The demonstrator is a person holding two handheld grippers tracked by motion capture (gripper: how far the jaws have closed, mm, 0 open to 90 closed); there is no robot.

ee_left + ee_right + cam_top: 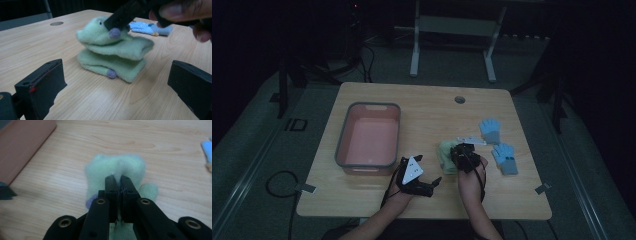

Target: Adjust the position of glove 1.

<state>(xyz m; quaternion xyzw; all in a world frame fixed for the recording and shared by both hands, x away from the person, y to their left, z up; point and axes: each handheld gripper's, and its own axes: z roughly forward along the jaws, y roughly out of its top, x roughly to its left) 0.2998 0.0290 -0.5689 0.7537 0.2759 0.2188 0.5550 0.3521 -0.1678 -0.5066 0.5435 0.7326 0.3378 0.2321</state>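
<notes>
Wooden table (422, 107), dimly lit. Far left on it, a grey-rimmed pink tub (368, 136). Right of centre, a pale green fleece glove (112, 58) — folded over, top layer pinched between the pressed-together jaws of the right gripper (119, 180). Near it, left gripper (435, 182) with jaws spread wide, holding nothing. Far right — two blue gloves (498, 142).

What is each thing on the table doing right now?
Green sock: folded, top layer pinched and lifted.
Right gripper: shut on the green sock.
Left gripper: open, holding nothing, aimed at the sock.
Pink bin: upright, looks empty.
Two blue gloves: lying flat, untouched.
</notes>
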